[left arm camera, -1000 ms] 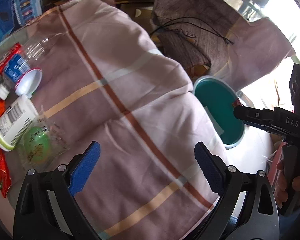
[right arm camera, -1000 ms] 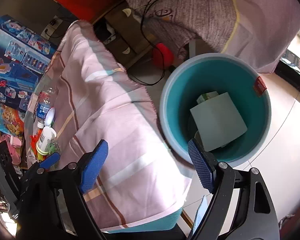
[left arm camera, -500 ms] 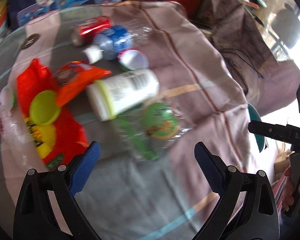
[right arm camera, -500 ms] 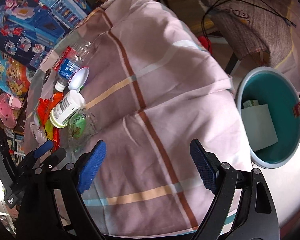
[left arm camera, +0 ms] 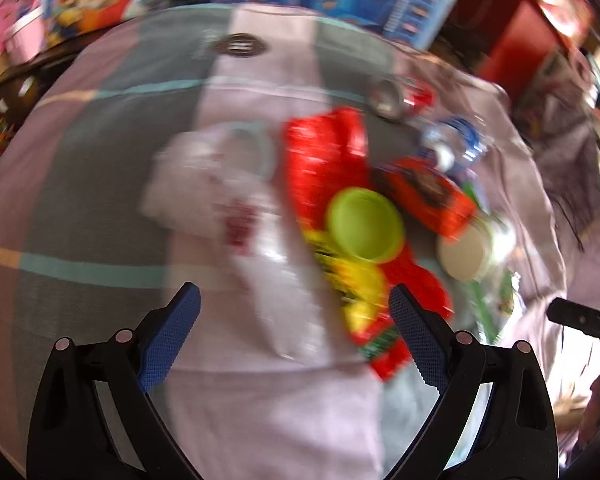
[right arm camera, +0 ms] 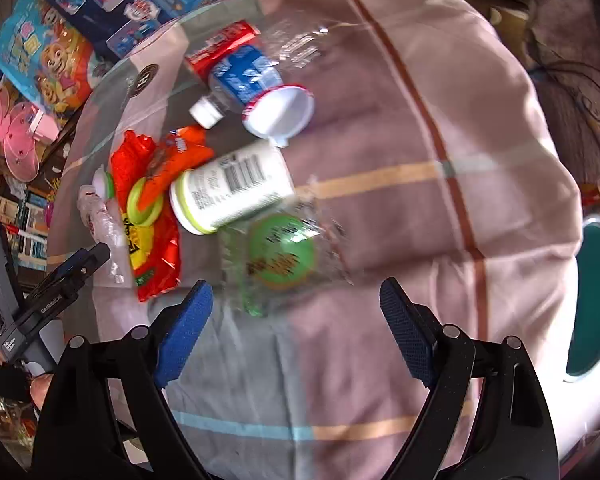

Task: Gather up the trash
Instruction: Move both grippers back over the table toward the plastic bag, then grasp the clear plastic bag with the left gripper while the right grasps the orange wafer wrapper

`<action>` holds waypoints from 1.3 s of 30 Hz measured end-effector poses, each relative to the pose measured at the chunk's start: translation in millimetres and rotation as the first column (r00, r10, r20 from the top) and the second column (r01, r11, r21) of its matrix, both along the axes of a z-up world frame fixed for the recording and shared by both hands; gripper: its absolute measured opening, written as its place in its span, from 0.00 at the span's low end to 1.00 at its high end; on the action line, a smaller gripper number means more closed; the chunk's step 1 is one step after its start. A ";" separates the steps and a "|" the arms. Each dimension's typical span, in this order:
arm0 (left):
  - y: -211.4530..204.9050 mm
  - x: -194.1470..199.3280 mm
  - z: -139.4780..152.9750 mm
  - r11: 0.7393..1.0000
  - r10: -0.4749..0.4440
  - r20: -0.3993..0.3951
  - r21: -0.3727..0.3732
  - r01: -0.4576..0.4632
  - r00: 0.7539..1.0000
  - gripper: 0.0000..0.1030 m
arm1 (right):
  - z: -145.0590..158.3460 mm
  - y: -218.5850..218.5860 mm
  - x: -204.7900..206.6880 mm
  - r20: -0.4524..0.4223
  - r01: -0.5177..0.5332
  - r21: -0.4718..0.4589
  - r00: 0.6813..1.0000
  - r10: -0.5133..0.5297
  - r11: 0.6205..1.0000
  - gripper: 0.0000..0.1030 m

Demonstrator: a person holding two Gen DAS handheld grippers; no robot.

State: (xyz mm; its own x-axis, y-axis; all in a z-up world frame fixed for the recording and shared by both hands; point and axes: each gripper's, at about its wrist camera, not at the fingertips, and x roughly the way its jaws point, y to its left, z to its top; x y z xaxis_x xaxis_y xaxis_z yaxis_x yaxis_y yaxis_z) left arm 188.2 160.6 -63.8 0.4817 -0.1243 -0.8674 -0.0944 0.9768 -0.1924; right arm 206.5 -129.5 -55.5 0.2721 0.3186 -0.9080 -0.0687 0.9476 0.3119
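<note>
We hold the left gripper (left arm camera: pixel 294 334) and right gripper (right arm camera: pixel 296 322) wide apart and empty; both have swung from the teal bin (right arm camera: pixel 592 304) back to the trash pile, so a new pick begins. The clear wrapper (right arm camera: pixel 282 258) lies just ahead of the right gripper on the tabletop (right arm camera: pixel 380 360), the red wrapper (left arm camera: pixel 340 200) just ahead of the left.

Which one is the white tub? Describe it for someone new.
On the striped tablecloth, find the trash pile left of centre. The white tub lies on its side in the middle, between the water bottle and the clear packet. Only it has a barcode and a lime-green rim.
</note>
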 end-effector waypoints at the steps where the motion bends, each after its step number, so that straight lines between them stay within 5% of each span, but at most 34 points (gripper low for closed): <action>1: 5.5 3.3 -0.9 1.000 0.018 -0.001 -0.003 -0.018 1.000 0.92 | 1.9 8.1 5.5 0.004 -0.013 -0.004 1.000 0.013 1.000 0.79; 8: 30.3 20.7 -8.6 0.995 0.102 -0.002 -0.018 -0.103 0.995 0.91 | 12.1 57.6 45.4 0.037 -0.106 -0.013 0.994 0.106 0.994 0.79; 11: 30.9 25.8 -13.3 0.994 0.103 -0.010 -0.026 -0.103 0.995 0.82 | 8.5 78.3 61.5 0.033 -0.145 -0.008 0.989 0.145 0.989 0.79; 14: 29.8 27.4 -16.5 0.994 0.107 0.004 0.001 -0.107 0.994 0.62 | 2.9 92.9 75.5 0.024 -0.174 0.001 0.985 0.173 0.985 0.80; 16: 30.6 27.1 -16.8 0.995 0.099 0.013 -0.012 -0.099 0.995 0.36 | 2.0 100.5 82.5 0.041 -0.187 -0.015 0.981 0.188 0.982 0.81; 31: 25.1 14.2 -14.1 0.999 0.011 0.029 -0.037 -0.010 1.000 0.34 | -26.1 145.0 109.3 0.023 -0.318 -0.028 0.948 0.318 0.948 0.78; 36: 21.3 11.2 -16.2 0.999 0.008 0.021 -0.042 -0.007 1.000 0.34 | -31.7 149.2 103.7 0.032 -0.350 -0.037 0.936 0.351 0.936 0.45; 39: 19.7 8.7 -15.1 0.999 0.011 0.023 -0.046 -0.010 1.000 0.34 | -22.6 146.2 96.1 0.058 -0.351 -0.031 0.934 0.352 0.936 0.41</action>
State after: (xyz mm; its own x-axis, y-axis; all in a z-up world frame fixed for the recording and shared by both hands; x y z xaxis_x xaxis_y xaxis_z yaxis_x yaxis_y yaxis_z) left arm 196.8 180.3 -78.9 0.5033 -0.1589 -0.8494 -0.0997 0.9657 -0.2397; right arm 302.6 16.7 -78.1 0.2016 0.3862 -0.9001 -0.4171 0.8653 0.2779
